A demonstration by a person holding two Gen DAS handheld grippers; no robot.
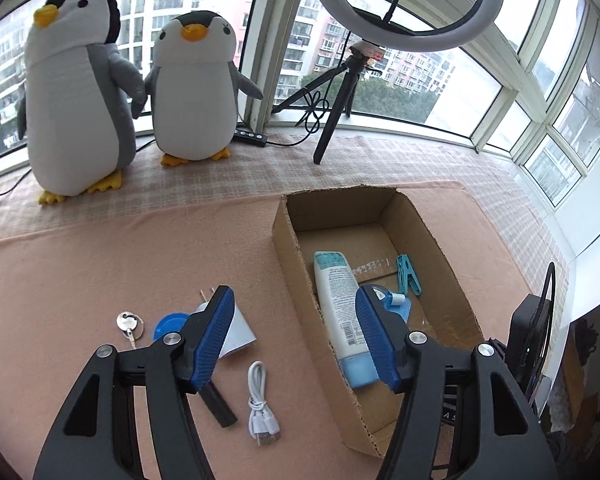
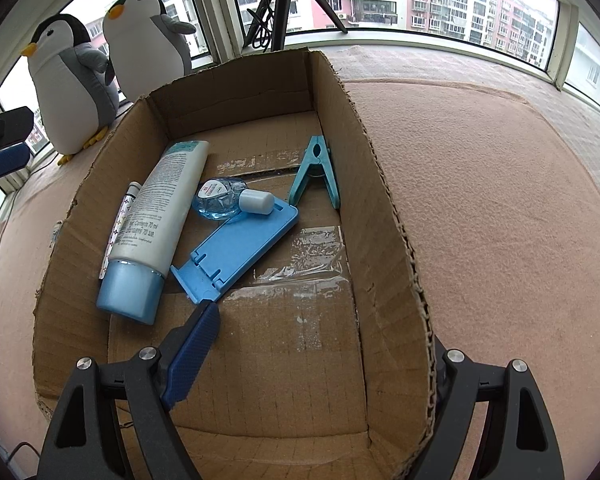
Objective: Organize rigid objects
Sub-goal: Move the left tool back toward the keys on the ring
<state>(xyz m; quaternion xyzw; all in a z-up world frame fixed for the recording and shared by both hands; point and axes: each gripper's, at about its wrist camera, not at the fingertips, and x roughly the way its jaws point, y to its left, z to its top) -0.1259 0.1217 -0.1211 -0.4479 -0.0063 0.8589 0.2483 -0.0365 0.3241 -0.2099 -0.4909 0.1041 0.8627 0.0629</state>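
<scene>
lying lengthwise in box [image 2: 380, 168]: tube [image 2: 160, 216]

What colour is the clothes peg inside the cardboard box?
The clothes peg is light turquoise blue, seen best in the right wrist view.

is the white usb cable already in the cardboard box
No, the white cable lies coiled on the pink cloth outside the box.

I see a rough corrugated cardboard box [image 2: 384, 184] patched with glossy clear tape [image 2: 308, 256], sitting on a matt, fuzzy pink cloth [image 2: 500, 208]. Inside lie a smooth plastic tube [image 2: 168, 204] and a matt plastic peg [image 2: 316, 168]; my gripper pads [image 1: 216, 336] look ribbed and rubbery.
</scene>
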